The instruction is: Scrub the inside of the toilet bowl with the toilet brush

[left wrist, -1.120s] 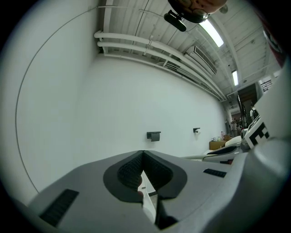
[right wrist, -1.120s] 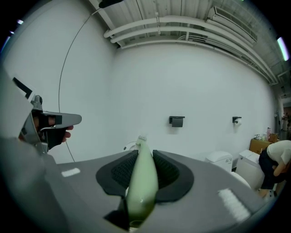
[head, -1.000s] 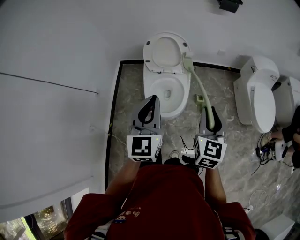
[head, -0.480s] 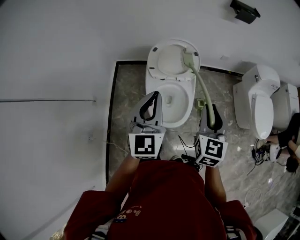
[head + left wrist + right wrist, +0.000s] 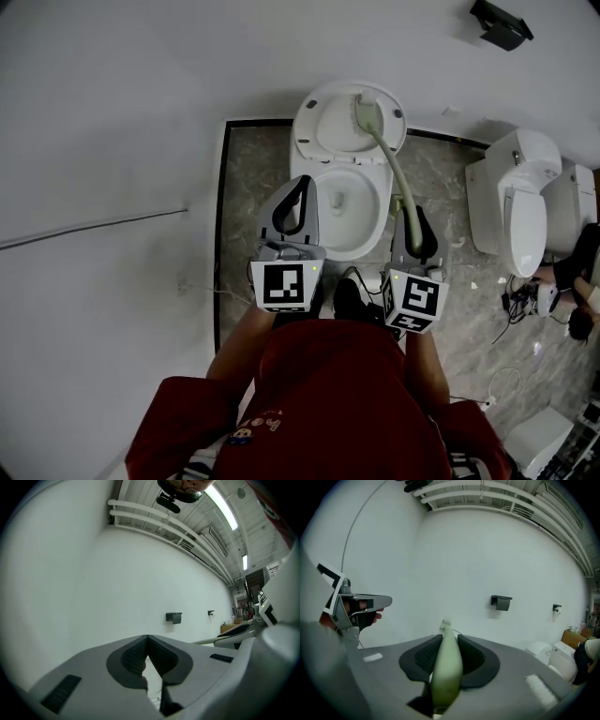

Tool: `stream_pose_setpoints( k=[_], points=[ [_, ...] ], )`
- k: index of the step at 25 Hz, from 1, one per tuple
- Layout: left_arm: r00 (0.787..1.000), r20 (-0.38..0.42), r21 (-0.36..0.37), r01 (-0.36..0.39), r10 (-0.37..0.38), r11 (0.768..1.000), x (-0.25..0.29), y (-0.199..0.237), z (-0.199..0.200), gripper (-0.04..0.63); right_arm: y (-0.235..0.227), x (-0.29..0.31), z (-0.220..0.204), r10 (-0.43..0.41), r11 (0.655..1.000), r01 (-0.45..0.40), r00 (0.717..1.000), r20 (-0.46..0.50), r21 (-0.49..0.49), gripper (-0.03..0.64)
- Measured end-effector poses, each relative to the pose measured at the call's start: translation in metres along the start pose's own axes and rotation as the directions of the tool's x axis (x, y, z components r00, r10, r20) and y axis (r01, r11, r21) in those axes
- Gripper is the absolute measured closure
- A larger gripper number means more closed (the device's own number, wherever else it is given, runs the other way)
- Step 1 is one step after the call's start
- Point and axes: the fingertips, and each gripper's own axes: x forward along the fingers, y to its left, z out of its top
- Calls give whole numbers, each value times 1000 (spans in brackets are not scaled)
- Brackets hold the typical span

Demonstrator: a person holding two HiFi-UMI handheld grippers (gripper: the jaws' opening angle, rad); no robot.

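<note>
A white toilet [image 5: 367,236] stands ahead of me with its lid [image 5: 330,129] raised and the bowl open. My right gripper [image 5: 412,216] is shut on the pale green handle of the toilet brush [image 5: 390,169]. The handle slants up and left, and the brush head [image 5: 364,111] is over the raised lid, above the bowl. In the right gripper view the handle [image 5: 446,667] sits clamped between the dark pads. My left gripper [image 5: 302,184] hovers over the bowl's left rim, shut with nothing in it; its pads [image 5: 136,656] meet at the tip.
A small green brush holder [image 5: 400,202] sits on the marble floor right of the toilet. A second white toilet [image 5: 520,211] stands further right, with a person [image 5: 583,272] and cables [image 5: 517,302] beside it. White walls close in on the left and behind.
The brush head has swung slightly left, from the lid's right edge to over the lid. Both grippers have drawn a little closer to the bowl and stay shut.
</note>
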Motion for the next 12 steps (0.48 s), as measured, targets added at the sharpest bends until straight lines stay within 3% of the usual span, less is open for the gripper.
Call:
stream_pose_setpoints(
  k=[12],
  points=[
    [995, -101, -27, -27, 24, 999, 27, -20, -42, 589, -14, 32, -48, 91, 996, -92, 989, -115, -6, 505]
  ],
)
